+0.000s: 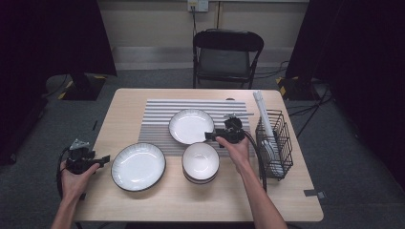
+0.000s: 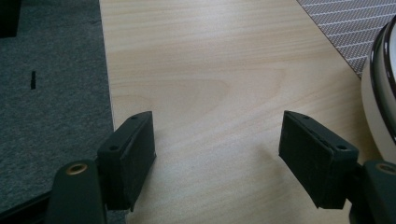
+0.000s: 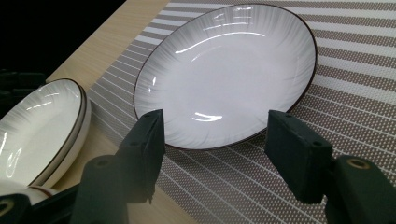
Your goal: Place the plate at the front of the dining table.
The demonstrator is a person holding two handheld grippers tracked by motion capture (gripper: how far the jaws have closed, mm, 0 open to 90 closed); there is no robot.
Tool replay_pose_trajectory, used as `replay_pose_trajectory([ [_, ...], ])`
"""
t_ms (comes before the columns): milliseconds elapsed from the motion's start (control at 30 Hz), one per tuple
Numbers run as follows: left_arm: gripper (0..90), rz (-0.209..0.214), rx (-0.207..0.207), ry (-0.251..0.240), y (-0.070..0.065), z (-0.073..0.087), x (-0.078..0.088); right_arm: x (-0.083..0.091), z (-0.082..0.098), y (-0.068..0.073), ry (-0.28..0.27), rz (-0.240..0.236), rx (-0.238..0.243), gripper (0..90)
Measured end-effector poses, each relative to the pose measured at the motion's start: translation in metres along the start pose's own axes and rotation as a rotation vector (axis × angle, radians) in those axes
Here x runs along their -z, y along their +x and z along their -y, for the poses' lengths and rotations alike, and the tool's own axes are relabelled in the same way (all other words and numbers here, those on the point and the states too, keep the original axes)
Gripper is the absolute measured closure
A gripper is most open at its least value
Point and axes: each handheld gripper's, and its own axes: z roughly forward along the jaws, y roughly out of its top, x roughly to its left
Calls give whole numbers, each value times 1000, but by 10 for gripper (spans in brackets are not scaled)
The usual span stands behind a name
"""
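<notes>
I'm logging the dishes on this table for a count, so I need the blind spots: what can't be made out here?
- Bowl stack, high view: seen from above, so the number of bowls can't be counted.
- Wire rack, high view: its contents are small and crossed by the wires; pale items can't be identified.
- Near plate, left gripper view: cut off by the right edge.
- Left gripper, high view: too small to judge the jaws.

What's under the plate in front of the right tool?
The plate lies on the striped mat, which shows all round it in the right gripper view. The plate hides the mat beneath it, so anything under there cannot be seen.
</notes>
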Motion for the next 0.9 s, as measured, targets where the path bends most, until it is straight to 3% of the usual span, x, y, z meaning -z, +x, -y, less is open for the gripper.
replay_pose_trajectory([
  [133,243,-46,-62,-2,-5,1,-3,9,-2,4,-17,-13,12,385],
  [200,231,-43,-45,-11,-6,1,-5,14,-3,7,-21,-12,23,391],
  [500,193,-49,-40,-33,-7,2,-8,37,-9,17,-65,-18,61,388],
  [900,142,-55,-42,-22,-9,-1,-12,65,-4,43,-90,-87,139,370],
])
